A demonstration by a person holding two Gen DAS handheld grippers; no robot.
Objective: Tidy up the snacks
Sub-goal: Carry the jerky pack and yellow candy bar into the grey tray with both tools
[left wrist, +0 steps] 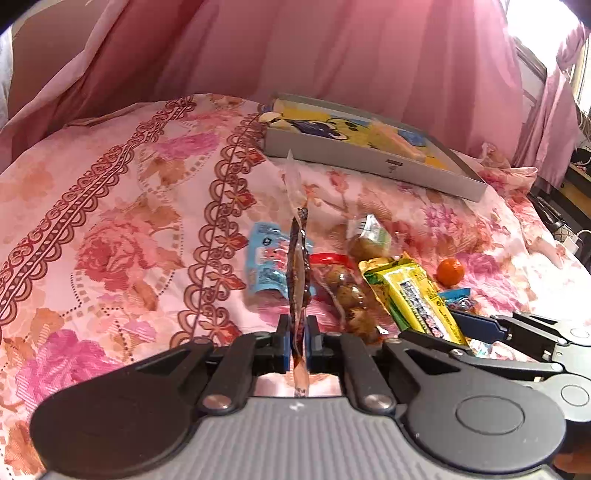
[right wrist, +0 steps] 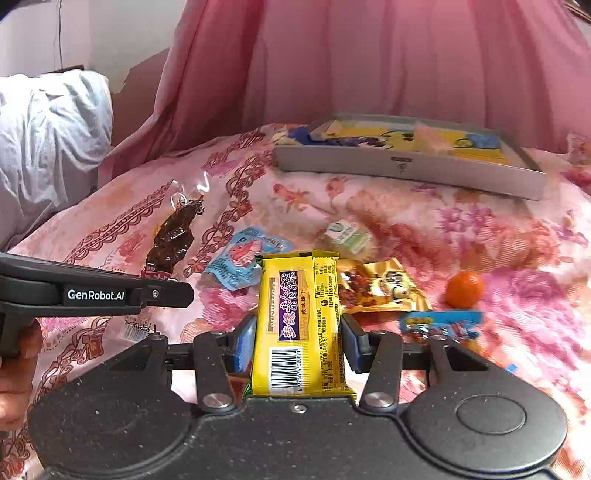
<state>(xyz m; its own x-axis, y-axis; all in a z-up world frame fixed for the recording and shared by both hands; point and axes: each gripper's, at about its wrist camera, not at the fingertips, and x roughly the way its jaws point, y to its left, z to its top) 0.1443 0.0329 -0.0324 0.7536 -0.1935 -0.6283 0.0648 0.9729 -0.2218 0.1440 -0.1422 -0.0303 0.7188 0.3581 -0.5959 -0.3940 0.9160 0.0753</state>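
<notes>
We see bright daylight blowing out the window at upper right in the left view. Both fisheye views bend at the edges, and the curtain looks soft.

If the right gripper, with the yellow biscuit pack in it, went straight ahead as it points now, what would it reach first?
Probably the small green-and-white packet lying on the floral bedspread just beyond the yellow biscuit pack held in the right gripper; further on sits the grey tray. Depth is uncertain.
</notes>
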